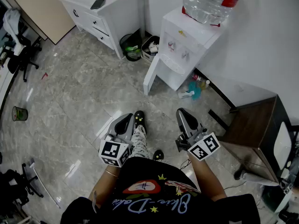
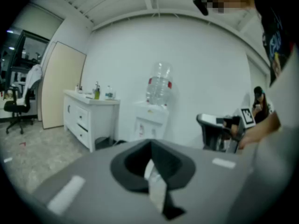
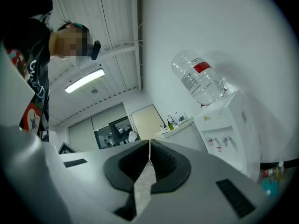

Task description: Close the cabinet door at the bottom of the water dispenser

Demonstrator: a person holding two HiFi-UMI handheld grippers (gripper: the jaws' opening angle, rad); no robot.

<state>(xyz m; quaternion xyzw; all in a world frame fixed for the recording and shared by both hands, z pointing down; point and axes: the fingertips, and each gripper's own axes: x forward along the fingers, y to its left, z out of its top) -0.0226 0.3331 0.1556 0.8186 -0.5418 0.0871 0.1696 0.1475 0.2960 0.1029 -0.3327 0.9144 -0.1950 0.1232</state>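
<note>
The white water dispenser (image 1: pixel 187 45) stands against the wall, with a large clear bottle (image 1: pixel 210 1) upside down on top. Its bottom cabinet door (image 1: pixel 150 76) stands swung open toward the left. Both grippers hang low in front of me, well short of the dispenser. The left gripper (image 1: pixel 126 119) is shut and holds nothing; its own view (image 2: pixel 150 144) shows the dispenser (image 2: pixel 148 120) far ahead. The right gripper (image 1: pixel 183 112) is also shut and empty, and in its view (image 3: pixel 149 144) the dispenser (image 3: pixel 229 134) lies to the right.
A white drawer unit (image 1: pixel 105 13) stands left of the dispenser, with a black bin (image 1: pixel 131 45) between them. Bottles (image 1: pixel 191 90) lie on the floor at the dispenser's right. A brown wooden table (image 1: pixel 254 129) is at my right, and office chairs (image 1: pixel 18 50) at far left.
</note>
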